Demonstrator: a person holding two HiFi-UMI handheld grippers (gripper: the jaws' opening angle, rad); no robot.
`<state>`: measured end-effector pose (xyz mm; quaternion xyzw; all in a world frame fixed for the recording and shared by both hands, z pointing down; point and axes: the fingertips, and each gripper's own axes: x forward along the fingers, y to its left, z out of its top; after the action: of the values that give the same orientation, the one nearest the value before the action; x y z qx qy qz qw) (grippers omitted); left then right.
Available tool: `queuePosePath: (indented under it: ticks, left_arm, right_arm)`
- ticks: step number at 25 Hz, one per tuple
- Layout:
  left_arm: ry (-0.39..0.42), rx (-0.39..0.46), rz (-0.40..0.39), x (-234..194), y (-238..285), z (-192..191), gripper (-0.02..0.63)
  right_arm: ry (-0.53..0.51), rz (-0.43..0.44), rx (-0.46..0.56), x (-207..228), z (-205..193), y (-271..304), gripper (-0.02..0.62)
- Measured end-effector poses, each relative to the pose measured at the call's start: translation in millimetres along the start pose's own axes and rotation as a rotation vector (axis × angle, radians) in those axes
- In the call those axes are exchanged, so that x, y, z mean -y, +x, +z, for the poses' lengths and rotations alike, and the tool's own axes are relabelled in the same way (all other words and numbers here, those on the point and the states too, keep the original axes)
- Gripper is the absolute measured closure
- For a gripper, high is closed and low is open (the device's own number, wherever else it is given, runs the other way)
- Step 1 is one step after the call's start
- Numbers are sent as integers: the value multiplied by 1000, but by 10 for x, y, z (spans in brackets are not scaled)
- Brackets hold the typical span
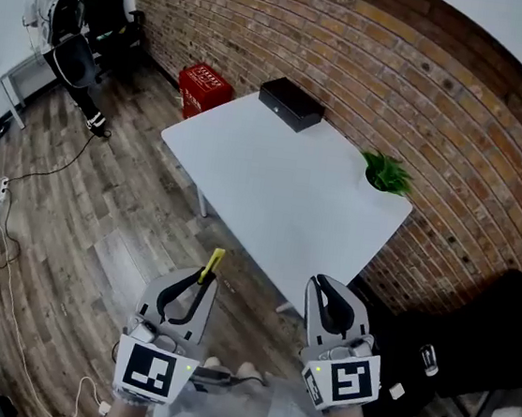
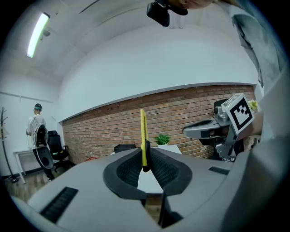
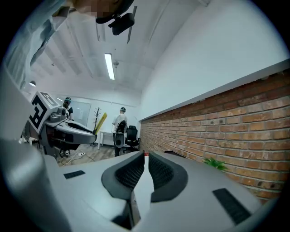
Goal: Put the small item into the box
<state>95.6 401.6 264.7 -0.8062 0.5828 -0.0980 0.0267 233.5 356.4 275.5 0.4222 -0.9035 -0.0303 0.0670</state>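
Left gripper [image 1: 203,283] clamped on yellow cutter [image 1: 212,265], blade end up, held above floor. Right gripper [image 1: 321,284] closed, empty. Black box [image 1: 292,104] on far tabletop [image 1: 280,205] corner.

One white table [image 1: 281,196]. On it: one black box [image 1: 292,104], one potted plant [image 1: 387,174]. Behind it, one red crate [image 1: 204,88]. Before it, two grippers, left gripper [image 1: 203,283] and right gripper [image 1: 321,284], plus one yellow cutter [image 1: 212,265].

left hand-held gripper [image 1: 202,285] clamps a yellow knife [image 1: 213,264], right hand-held gripper [image 1: 321,283] closed.
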Motion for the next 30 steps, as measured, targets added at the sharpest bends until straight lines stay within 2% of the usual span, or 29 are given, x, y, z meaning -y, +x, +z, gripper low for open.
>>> queuePosePath:
  ticks: [8,15,20,30]
  left_arm:
    - [13,15,-7,-191,-90,-5,545]
    - [19,38,-13,-427,-235,12,545]
    - [46,59,-31,-545,-349,0,545]
    - [44,65,-5,-768,-424,-86,545]
  right_arm:
    - [21,-21,30,-118,79,62,538]
    - [-52,-24,46,-360,290,106,538]
    - [16,-49,42,-494,304,116,540]
    - [-34,-72,46,-565,307,277,540]
